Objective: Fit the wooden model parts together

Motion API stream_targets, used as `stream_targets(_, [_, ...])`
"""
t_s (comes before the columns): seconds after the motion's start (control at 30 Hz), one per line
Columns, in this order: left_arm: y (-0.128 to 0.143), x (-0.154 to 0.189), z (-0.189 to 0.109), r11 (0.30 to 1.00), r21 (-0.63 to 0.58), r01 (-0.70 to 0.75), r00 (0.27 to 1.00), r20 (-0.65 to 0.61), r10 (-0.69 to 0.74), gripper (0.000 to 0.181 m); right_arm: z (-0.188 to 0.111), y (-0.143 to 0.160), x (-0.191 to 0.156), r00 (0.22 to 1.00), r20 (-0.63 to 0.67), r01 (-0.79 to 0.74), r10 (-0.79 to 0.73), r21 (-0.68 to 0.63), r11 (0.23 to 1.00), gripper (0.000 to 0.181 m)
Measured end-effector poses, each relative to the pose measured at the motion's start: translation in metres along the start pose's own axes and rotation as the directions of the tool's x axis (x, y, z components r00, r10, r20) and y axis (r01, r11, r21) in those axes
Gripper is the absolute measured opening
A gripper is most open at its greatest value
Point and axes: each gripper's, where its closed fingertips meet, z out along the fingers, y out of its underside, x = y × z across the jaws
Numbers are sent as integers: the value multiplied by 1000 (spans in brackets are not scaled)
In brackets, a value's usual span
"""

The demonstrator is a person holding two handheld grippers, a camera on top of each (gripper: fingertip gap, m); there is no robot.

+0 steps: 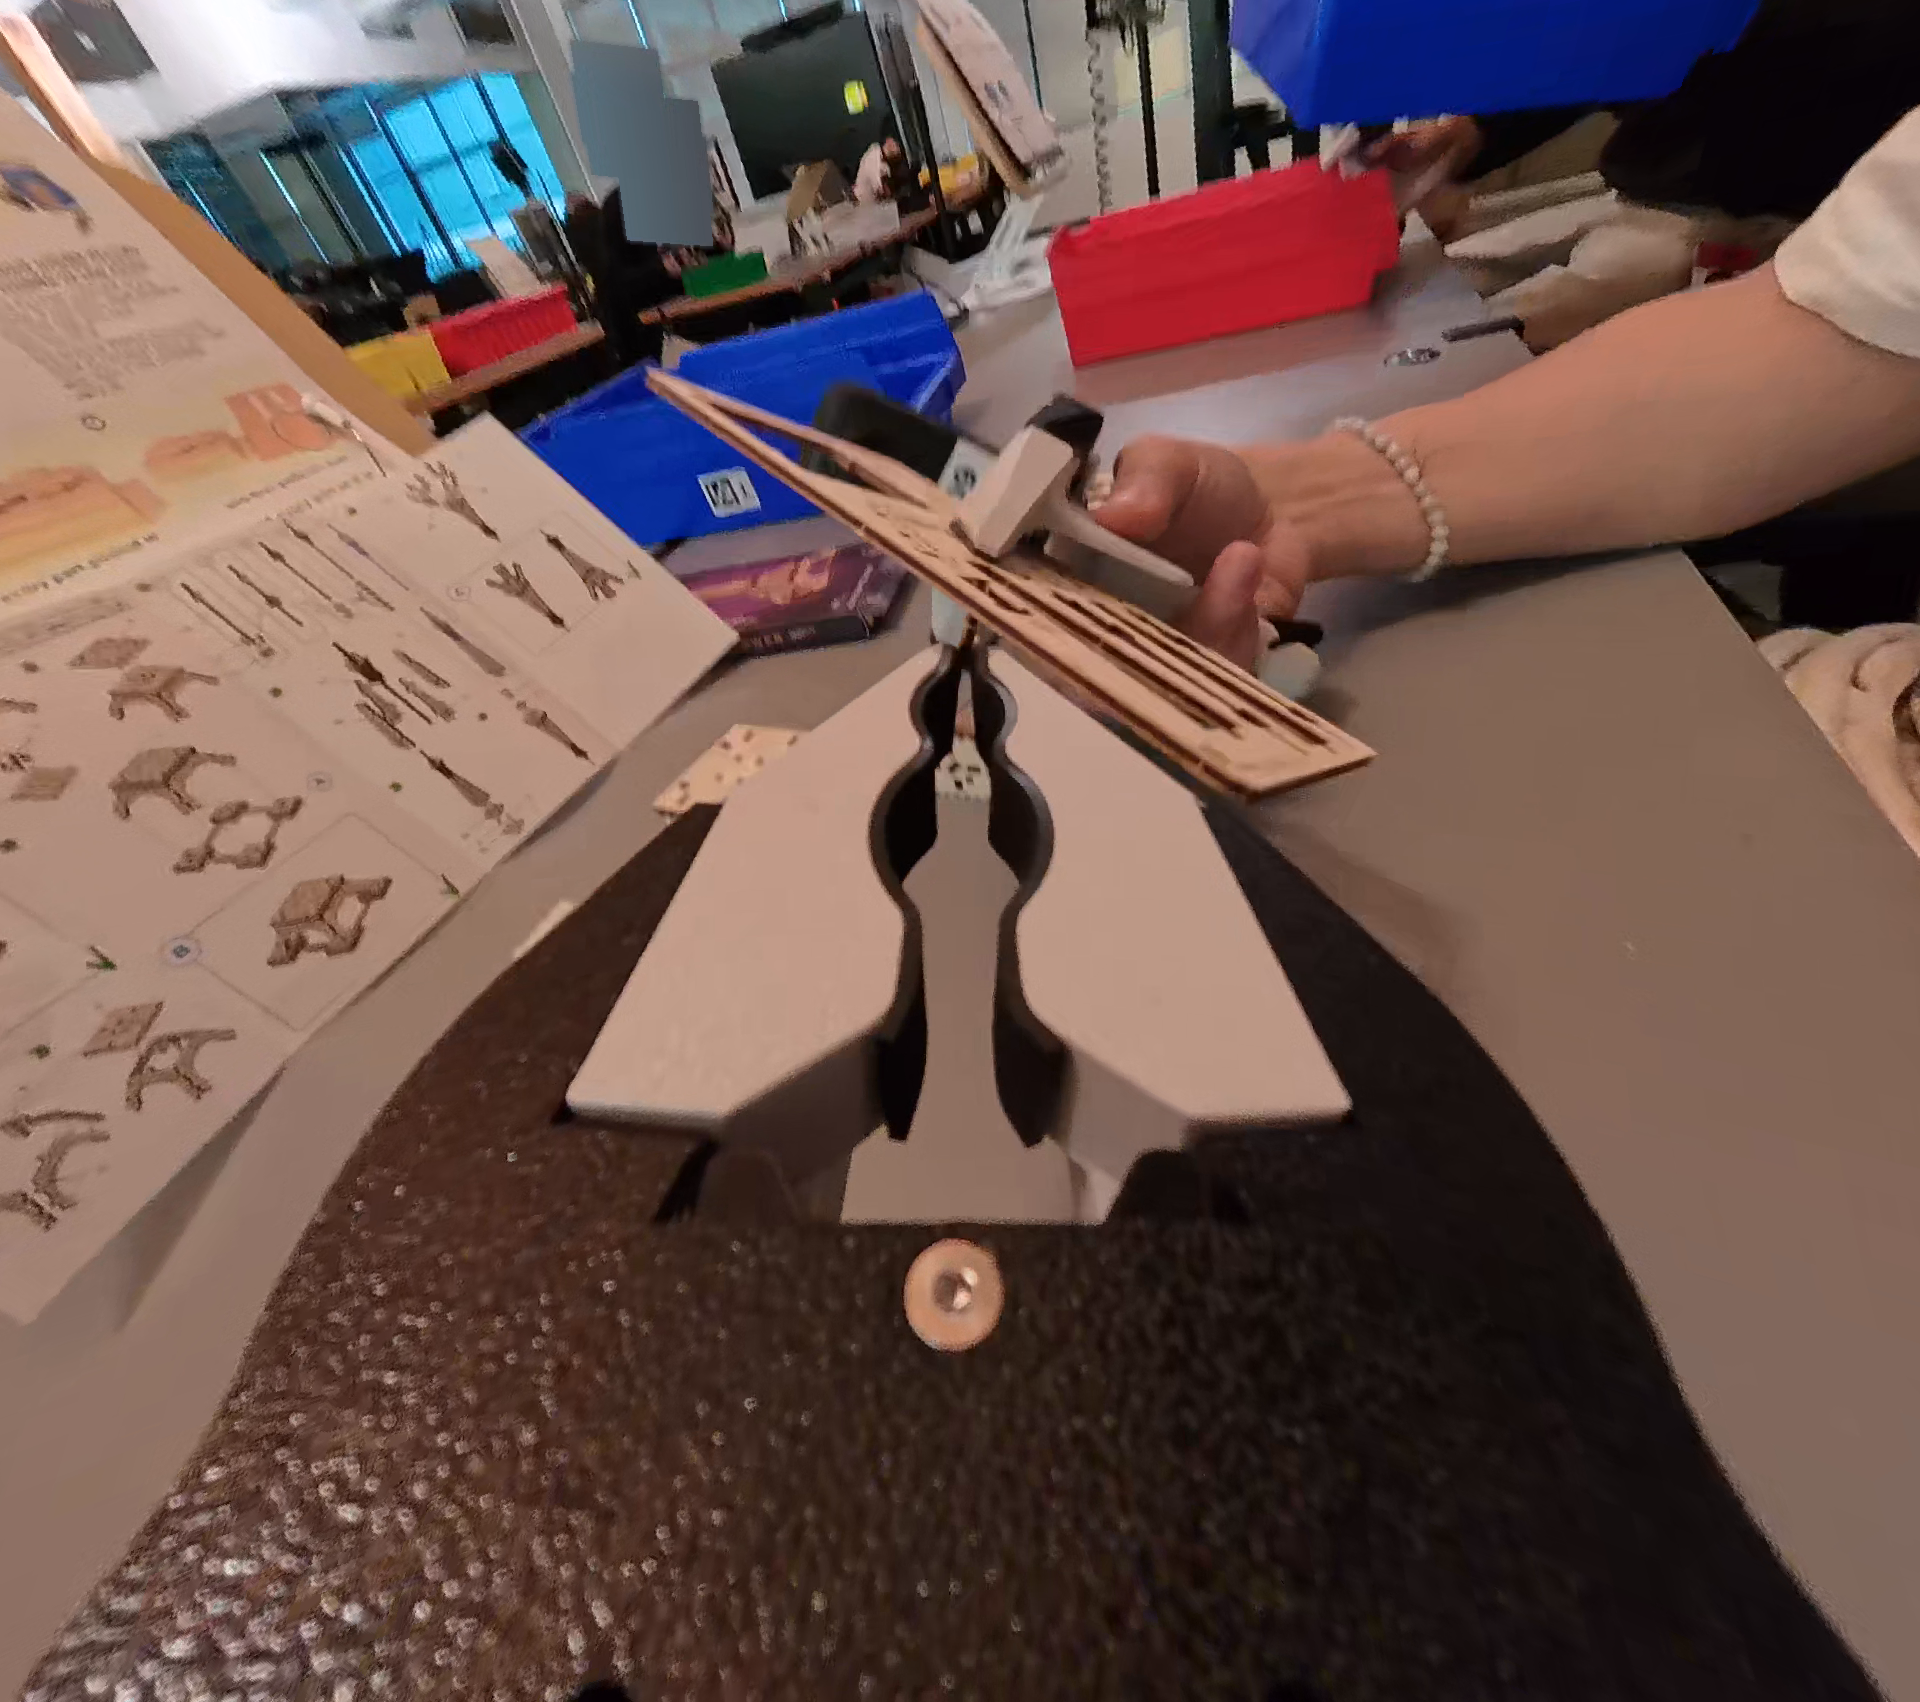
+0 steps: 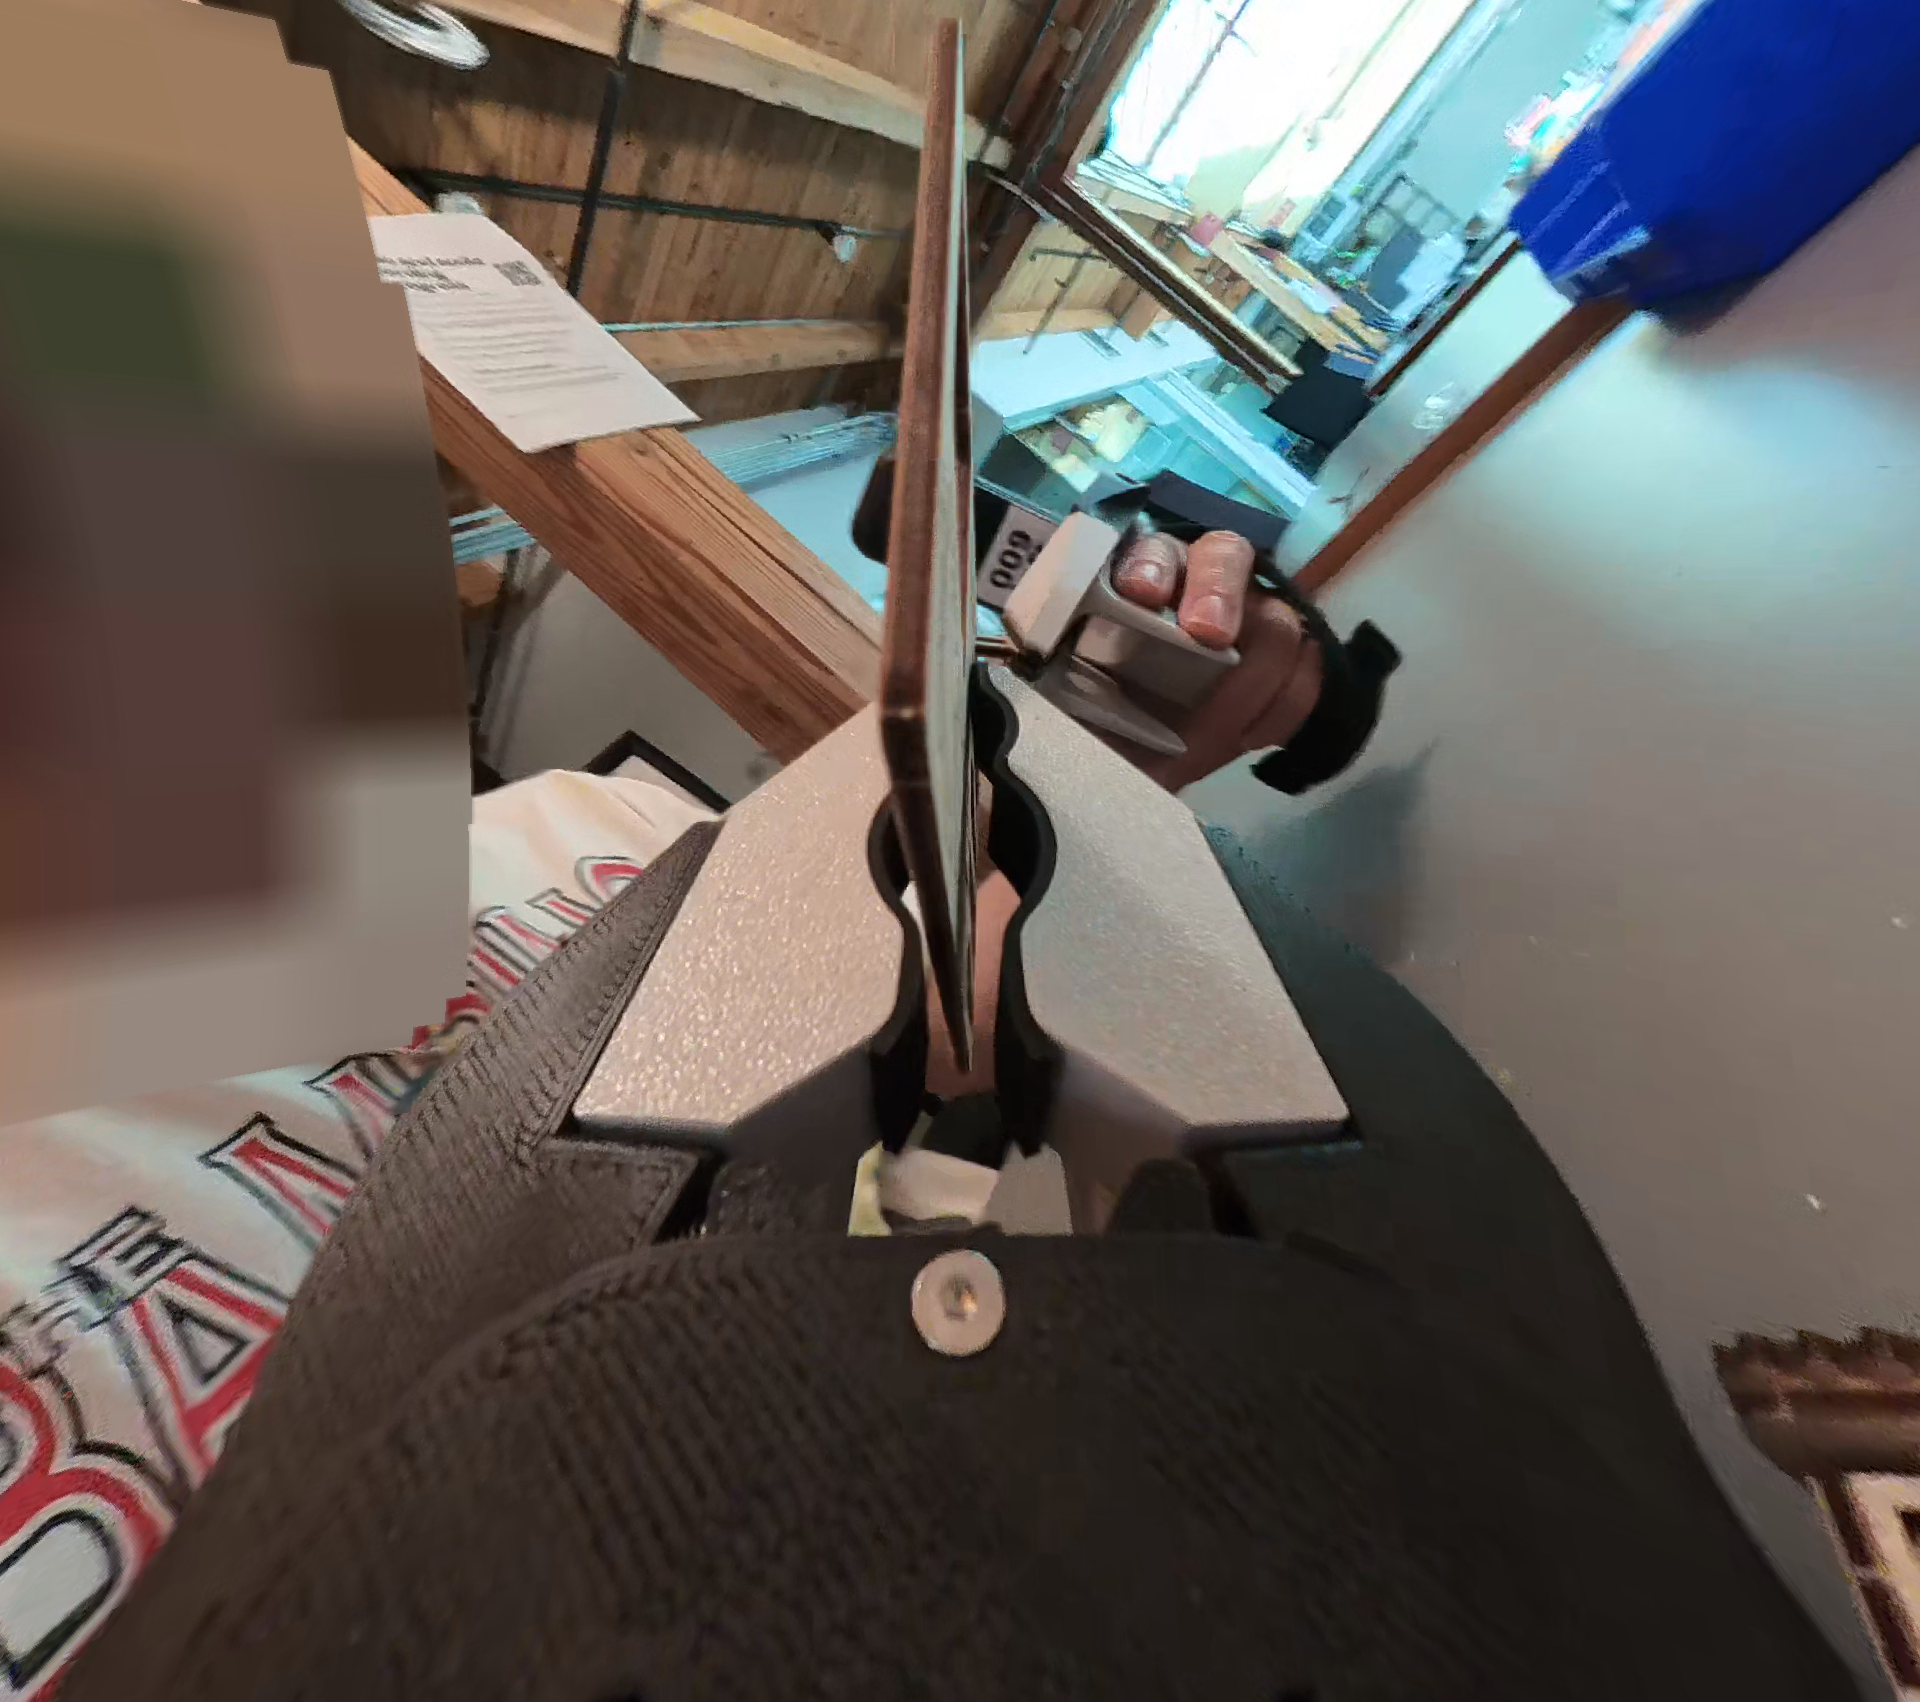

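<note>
Item: wooden sheet (image 1: 1049,603) of laser-cut model parts, held in the air above the grey worktop (image 1: 1558,977), tilted.
Right tool (image 2: 961,821): clamped on the sheet's edge.
Left tool (image 1: 961,696): narrowed at the tips on what seems a thin dark sliver below the sheet; what it is cannot be told.
Nearby: instruction sheet (image 1: 312,717), blue bin (image 1: 769,437).
Risks: thin sheet may snap or pivot in its edge grip; a freed part may drop to the worktop.
</note>
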Motion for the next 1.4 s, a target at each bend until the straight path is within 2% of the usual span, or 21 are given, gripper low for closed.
stream_targets(0.13, [5, 5, -3, 984, -57, 171, 982, -69, -175, 0, 0, 0, 5, 998, -51, 43, -43, -13, 999, 0])
stream_targets(0.23, [7, 8, -4, 941, -74, 330, 934, -119, -337, 0, -1, -2, 7, 994, -76, 81, -81, -4, 997, 1])
stream_targets(0.33, [15, 16, -11, 881, -142, 451, 862, -189, -471, 0, -18, -35, 1, 985, -109, 148, -131, 159, 976, 0])
stream_targets(0.4, [14, 5, -13, 852, -118, 510, 839, -149, -523, 0, -27, -34, 8, 964, -188, 208, -189, 85, 974, 1])
stream_targets(0.5, [18, -16, -17, 918, -73, 391, 920, 2, -392, 0, -27, -38, 1, 975, -150, 182, -164, 112, 977, 0])
stream_targets(0.53, [15, -17, -17, 939, -54, 340, 941, 14, -339, 9, -24, -35, -2, 984, -109, 151, -139, 112, 982, 0])
stream_targets(0.6, [8, -15, -15, 956, -26, 291, 957, 20, -290, 13, -18, -27, -2, 995, -55, 92, -87, 96, 991, 1])
stream_targets(0.8, [-16, 0, -7, 948, 96, 303, 951, -90, -294, 10, 0, -8, -5, 999, 17, 34, -34, 47, 998, 2])
stream_targets(1.13, [-26, 3, -6, 896, 192, 401, 913, -171, -371, 1, 3, -5, -10, 998, 47, 31, -33, 44, 999, 2])
stream_targets(1.4, [-26, -1, -9, 914, 199, 355, 933, -139, -332, 0, 8, 3, -8, 999, 46, 15, -16, 10, 1000, 2])
